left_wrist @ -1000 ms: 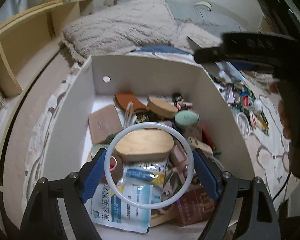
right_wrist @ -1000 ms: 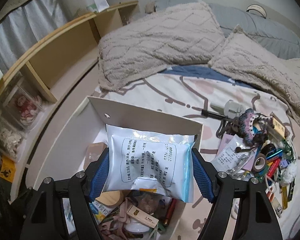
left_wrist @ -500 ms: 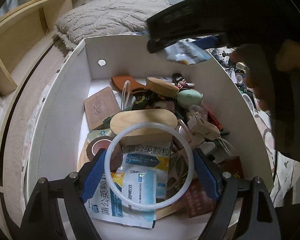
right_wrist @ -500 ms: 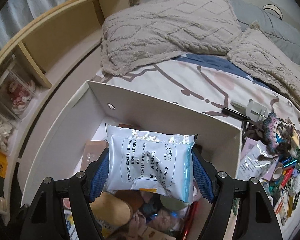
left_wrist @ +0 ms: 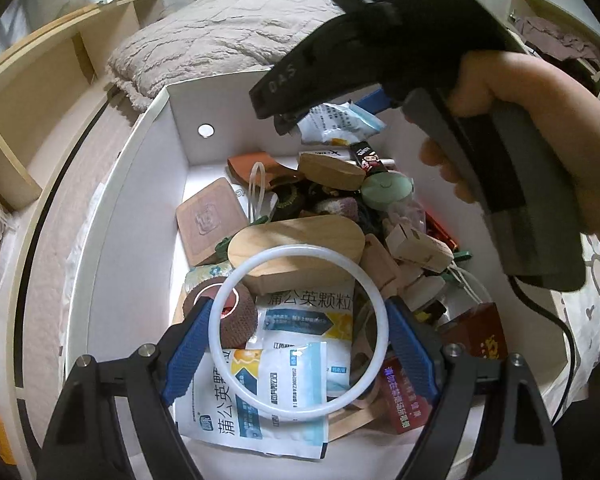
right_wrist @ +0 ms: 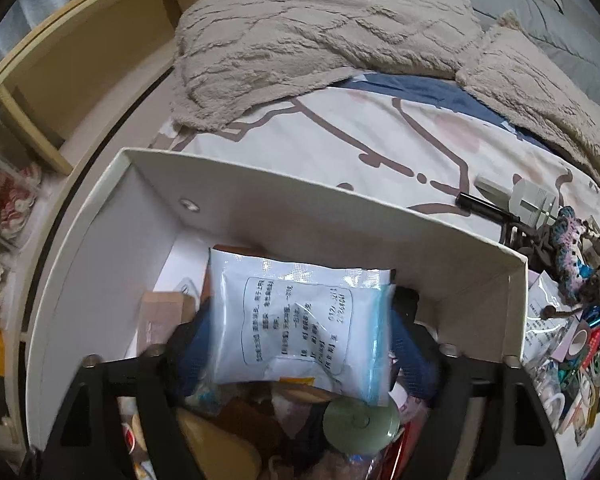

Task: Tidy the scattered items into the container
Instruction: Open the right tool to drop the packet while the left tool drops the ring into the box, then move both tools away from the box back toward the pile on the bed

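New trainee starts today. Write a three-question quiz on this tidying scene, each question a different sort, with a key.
1. True or false: the white ring sits between the fingers of the left tool, above the white box.
2. What sits between the fingers of the right tool? A) a roll of tape B) a white sachet C) a wooden block
3. Fill in: items not yet tidied lie on the ____, beside the box.

Key
1. True.
2. B: the white sachet, over the box while the tool opens.
3. Bedsheet; the loose pile lies there.
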Motion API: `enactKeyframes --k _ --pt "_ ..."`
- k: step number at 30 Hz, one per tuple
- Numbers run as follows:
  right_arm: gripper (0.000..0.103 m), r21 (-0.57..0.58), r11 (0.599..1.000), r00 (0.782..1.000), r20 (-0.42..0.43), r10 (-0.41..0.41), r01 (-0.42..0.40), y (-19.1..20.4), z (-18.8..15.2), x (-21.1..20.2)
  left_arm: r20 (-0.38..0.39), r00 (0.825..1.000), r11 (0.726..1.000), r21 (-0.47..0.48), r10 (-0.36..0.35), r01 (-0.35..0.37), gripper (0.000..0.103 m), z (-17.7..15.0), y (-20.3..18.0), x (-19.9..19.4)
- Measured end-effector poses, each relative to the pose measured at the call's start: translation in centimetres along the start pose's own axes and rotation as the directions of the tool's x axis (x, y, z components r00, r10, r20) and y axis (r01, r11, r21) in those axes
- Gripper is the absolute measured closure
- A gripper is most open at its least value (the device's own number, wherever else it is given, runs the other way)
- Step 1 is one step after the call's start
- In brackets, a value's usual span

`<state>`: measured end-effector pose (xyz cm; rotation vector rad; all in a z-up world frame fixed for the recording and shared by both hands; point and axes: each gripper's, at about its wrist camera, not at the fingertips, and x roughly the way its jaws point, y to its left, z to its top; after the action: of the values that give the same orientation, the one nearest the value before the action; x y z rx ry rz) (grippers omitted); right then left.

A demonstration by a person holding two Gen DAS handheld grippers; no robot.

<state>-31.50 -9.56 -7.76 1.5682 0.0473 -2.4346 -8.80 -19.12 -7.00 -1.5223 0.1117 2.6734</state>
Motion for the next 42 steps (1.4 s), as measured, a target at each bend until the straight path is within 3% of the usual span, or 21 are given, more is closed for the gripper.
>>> enactKeyframes --k 1,6,15,37,42 --pt "0.000 0.010 1.000 1.000 0.011 0.002 -0.002 -0.1 0.1 0.0 0.001 1.000 1.000 -0.002 0.001 -0.001 0.018 0.0 0.0 0.0" --pt "0.000 0.035 0.999 0.999 0.035 0.026 -0.027 -0.2 0.3 -0.2 -0.004 1.000 1.000 -0.017 0.002 -0.002 0.018 0.0 0.2 0.0" --pt "0.000 0.035 0.999 0.999 0.039 0.030 -0.031 -0.4 -0.1 -0.9 -0.016 1.000 1.000 -0.018 0.011 -0.011 0.007 -0.2 0.3 0.2" --pt "0.000 0.000 0.996 0.991 0.098 0.093 -0.094 -2.0 -1.8 -5.5 0.024 0.998 0.996 -0.079 0.053 -0.051 0.007 1.5 -0.2 -1.3" --pt "0.000 -0.006 0.995 0.989 0.114 0.099 -0.099 -2.6 -2.3 -6.9 0.034 0.999 0.994 -0.107 0.033 -0.029 0.007 2.1 -0.5 -1.6"
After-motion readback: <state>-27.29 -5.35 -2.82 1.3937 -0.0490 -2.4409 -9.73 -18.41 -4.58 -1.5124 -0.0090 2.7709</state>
